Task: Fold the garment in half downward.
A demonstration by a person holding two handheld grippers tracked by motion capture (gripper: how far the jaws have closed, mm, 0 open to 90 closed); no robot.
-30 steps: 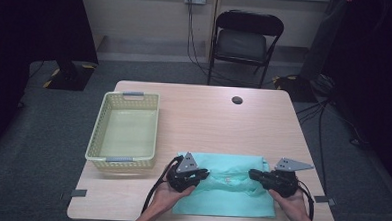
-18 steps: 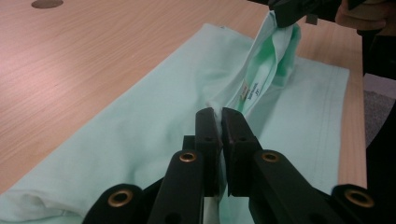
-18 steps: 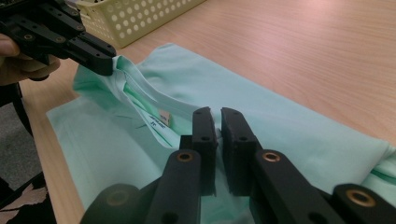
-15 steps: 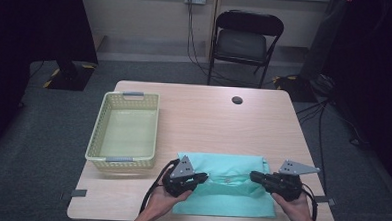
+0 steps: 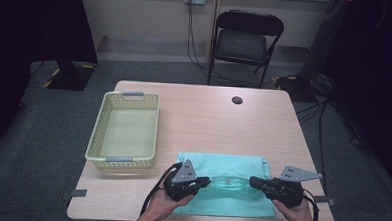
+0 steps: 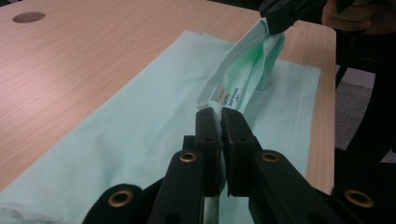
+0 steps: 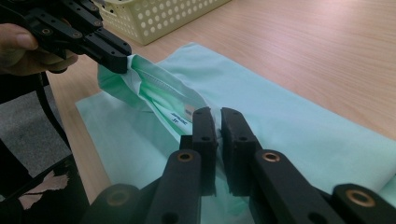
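Observation:
A mint-green garment (image 5: pixel 221 164) lies folded at the table's near edge. My left gripper (image 5: pixel 206 182) and right gripper (image 5: pixel 253 181) face each other over it, and a short band of its fabric with a label hangs lifted between them. In the left gripper view my jaws (image 6: pixel 220 112) are shut on one end of that band of the garment (image 6: pixel 140 121), and the right gripper (image 6: pixel 280 14) holds the other end. In the right gripper view my jaws (image 7: pixel 218 114) pinch the garment (image 7: pixel 289 121) beside the label, with the left gripper (image 7: pixel 114 58) at the upper left.
A pale yellow basket (image 5: pixel 98 131) stands left of the garment, its corner (image 7: pixel 154 18) also in the right gripper view. A round cable hole (image 5: pixel 237 100) sits near the table's far edge. A black folding chair (image 5: pixel 244 42) stands behind the table.
Both grippers have drawn back a little toward the table's near edge and risen slightly, still pinching the fabric. The garment now reaches closer to that edge.

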